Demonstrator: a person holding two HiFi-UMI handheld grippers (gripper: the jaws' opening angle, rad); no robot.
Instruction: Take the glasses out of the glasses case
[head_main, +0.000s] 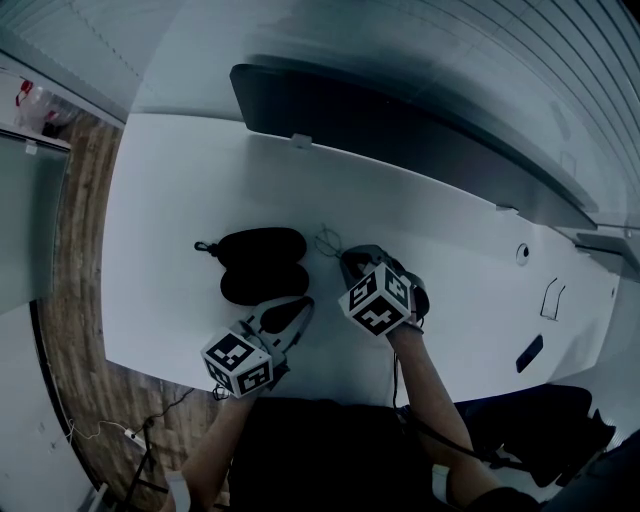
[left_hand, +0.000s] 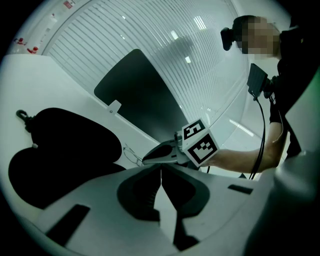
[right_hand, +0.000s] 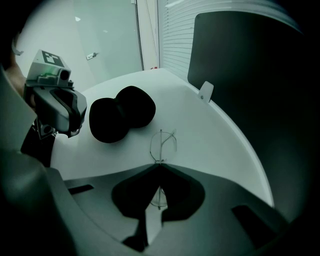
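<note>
The black glasses case (head_main: 262, 265) lies open on the white table, its two lobes spread apart; it also shows in the left gripper view (left_hand: 60, 150) and the right gripper view (right_hand: 120, 114). The thin wire glasses (head_main: 328, 240) are outside the case, just right of it. My right gripper (head_main: 346, 257) is shut on the glasses (right_hand: 162, 142) near the bridge, one lens ahead of the tips and one behind them. My left gripper (head_main: 304, 303) sits just in front of the case, its jaws shut (left_hand: 161, 168) with nothing between them.
A dark monitor (head_main: 400, 135) stands along the table's back edge. The white table (head_main: 170, 200) ends at the left over a wooden floor (head_main: 75, 300). Small dark items (head_main: 529, 352) lie at the far right. A cable (head_main: 150, 420) trails on the floor.
</note>
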